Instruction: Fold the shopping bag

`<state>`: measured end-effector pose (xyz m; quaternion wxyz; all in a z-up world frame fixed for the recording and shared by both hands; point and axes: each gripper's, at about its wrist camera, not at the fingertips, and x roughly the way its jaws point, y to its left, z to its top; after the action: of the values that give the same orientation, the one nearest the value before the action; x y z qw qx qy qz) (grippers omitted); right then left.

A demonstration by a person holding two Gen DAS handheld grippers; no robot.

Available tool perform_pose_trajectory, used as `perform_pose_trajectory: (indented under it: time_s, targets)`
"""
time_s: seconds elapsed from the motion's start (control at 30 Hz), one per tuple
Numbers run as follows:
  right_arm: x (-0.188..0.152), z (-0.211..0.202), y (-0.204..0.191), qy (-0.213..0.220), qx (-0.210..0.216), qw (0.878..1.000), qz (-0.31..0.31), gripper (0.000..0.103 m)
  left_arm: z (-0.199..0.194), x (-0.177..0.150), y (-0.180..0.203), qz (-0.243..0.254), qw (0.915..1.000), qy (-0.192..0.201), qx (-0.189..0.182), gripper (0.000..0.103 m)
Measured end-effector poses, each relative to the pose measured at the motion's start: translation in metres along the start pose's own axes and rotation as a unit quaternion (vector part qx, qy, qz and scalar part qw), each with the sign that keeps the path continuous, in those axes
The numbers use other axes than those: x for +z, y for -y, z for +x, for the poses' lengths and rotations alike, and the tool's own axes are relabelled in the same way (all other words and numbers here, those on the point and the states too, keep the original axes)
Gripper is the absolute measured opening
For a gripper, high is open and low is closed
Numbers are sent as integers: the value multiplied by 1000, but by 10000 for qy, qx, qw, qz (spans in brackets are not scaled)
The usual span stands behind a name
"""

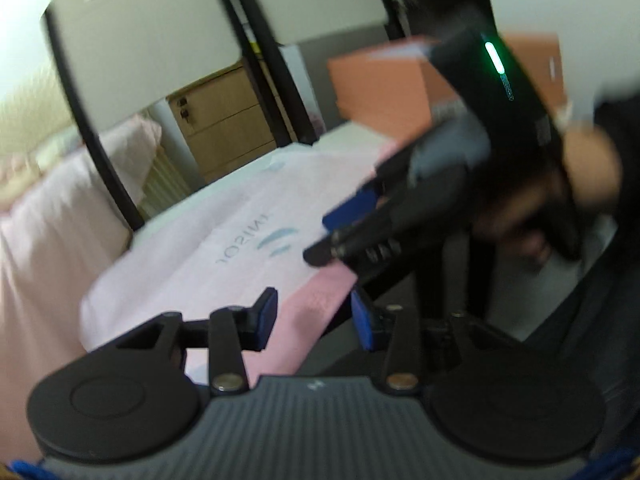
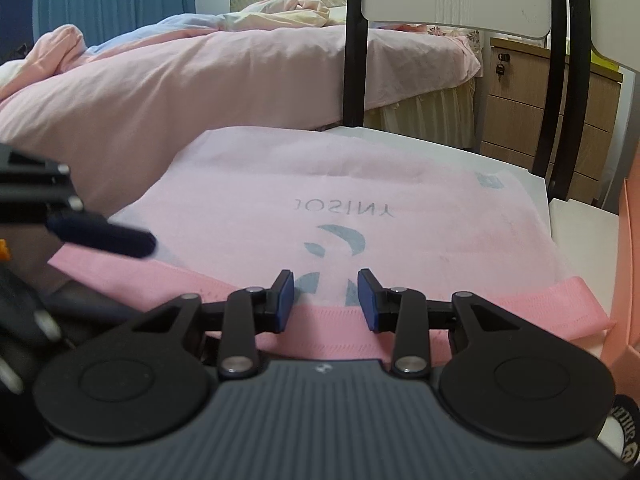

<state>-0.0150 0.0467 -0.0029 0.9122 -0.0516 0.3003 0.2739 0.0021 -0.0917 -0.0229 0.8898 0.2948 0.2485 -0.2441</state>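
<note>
A pale pink shopping bag [image 2: 320, 184] with grey lettering and a logo lies flat on a white table [image 2: 576, 224]; its brighter pink handle band [image 2: 520, 312] runs along the near edge. My right gripper [image 2: 326, 298] is open, low over that band at the bag's near middle, holding nothing. It also shows in the left wrist view [image 1: 340, 232], tips down near the bag's [image 1: 224, 240] logo. My left gripper [image 1: 314, 316] is open over the near edge of the band [image 1: 316, 300]. Its fingertips [image 2: 120, 236] show at the bag's left side in the right wrist view.
An orange box [image 1: 384, 88] stands on the table to the right of the bag, its side showing in the right wrist view [image 2: 624, 280]. A chair [image 2: 356, 60] with black posts stands behind the table. A bed [image 2: 160, 92] with pink bedding and a wooden drawer unit [image 2: 520, 100] lie beyond.
</note>
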Motion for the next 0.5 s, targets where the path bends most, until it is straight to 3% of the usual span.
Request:
perform_pose_trajectory:
  time_s: [0.2,0.3,0.33,0.4,0.47,0.5]
  targets:
    - [-1,-8,-2,-92,29,9999,75,38,28,-12,34,971,9917,-363,757,44]
    - [-6,-24,24,-102,78,9999,77,38,35,-14,38,1229,9874,-298,957,43]
    - [-3,-24,23,-106,94,9999,83,38,37,-14,36,1227,9874,-283,956,42]
    - [-11,-38,60,-123,119,9998,115,38,41,-10,26,1022,9908,-354,814,37]
    - [-46,-88,116,-109,97,9997,186,38,43,-6,14,763,9940,-430,657,24]
    - [-49,-97,123,-90,92,9997,197,38,43,-4,8,629,9953,-448,584,21]
